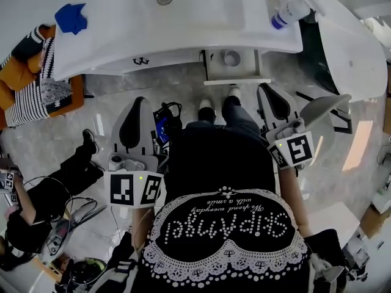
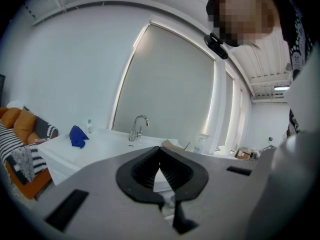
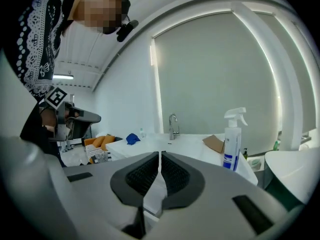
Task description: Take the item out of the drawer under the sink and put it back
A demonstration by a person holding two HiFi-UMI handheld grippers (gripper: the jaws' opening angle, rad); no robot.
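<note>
**Left gripper [image 2: 159,151] and right gripper [image 3: 159,156] closed on nothing; item seen in the open drawer**

Both pairs of jaws are pressed together at the tips with nothing held between them, and both grippers are held close to the person's body, well apart from the drawer [image 1: 211,65]. The drawer under the sink [image 1: 183,32] is pulled out, and a small round item [image 1: 231,58] is seen lying inside it. Whether the item has already been lifted out and returned cannot be told. At the least, the drawer is judged to be left to shut.

The white counter carries a blue cloth [image 1: 71,18], a spray bottle [image 1: 290,12] and a piece of cardboard [image 3: 216,143]. A glossy pale floor [image 1: 342,145] is seen below, and an orange sofa [image 1: 24,72] with striped fabric is set at the left.
</note>
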